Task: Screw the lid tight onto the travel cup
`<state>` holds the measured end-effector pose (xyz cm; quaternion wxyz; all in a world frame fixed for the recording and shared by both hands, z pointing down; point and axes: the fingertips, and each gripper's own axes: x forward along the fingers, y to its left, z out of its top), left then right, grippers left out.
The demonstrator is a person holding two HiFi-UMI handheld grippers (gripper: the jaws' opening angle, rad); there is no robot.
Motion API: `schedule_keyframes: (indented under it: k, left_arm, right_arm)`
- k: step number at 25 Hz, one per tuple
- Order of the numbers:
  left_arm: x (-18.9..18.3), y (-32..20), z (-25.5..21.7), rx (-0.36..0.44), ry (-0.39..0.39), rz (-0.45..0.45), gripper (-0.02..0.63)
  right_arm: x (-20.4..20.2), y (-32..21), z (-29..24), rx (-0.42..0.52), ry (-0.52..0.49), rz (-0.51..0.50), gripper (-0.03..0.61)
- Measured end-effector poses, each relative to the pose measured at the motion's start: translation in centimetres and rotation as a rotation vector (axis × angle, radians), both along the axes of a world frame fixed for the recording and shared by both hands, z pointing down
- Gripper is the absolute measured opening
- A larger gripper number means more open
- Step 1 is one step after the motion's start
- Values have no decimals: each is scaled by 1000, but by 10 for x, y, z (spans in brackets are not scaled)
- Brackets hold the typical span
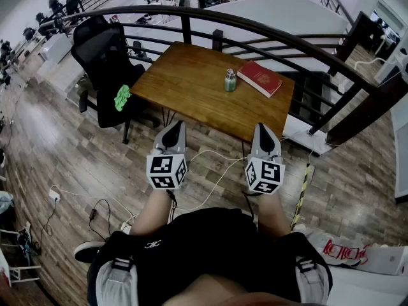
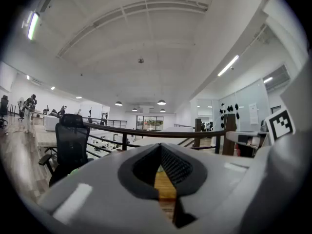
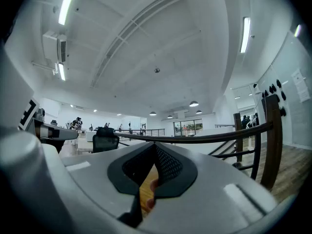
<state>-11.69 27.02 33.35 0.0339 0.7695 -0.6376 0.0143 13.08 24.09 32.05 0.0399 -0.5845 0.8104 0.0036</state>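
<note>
Left gripper (image 1: 173,134) and right gripper (image 1: 264,132) are held side by side, level, low in front of the person, both aimed forward. Left gripper view: jaws meet at the tips, nothing held between them, only a sliver of wood tabletop visible through the gap behind the tips. Right gripper view: the same, jaws drawn together and empty. Neither gripper touches anything. Ahead of both stands the wooden table (image 1: 191,88), its near edge just beyond the jaw tips. The travel cup (image 1: 230,80) stands upright on it, well ahead, between the two grippers' lines and nearer the right one. How the lid sits is too small to read. A red book (image 1: 260,78) lies just right of the cup. A black office chair (image 1: 102,53) stands forward-left of the left gripper.
</note>
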Motion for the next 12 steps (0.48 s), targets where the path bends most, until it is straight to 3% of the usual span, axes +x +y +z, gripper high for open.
schedule_keyframes:
  k: [12]
  left_arm:
    - [42,11,-3,-2,44,-49,54]
  right_arm:
    - [44,7,-4,3,-34,-39,0]
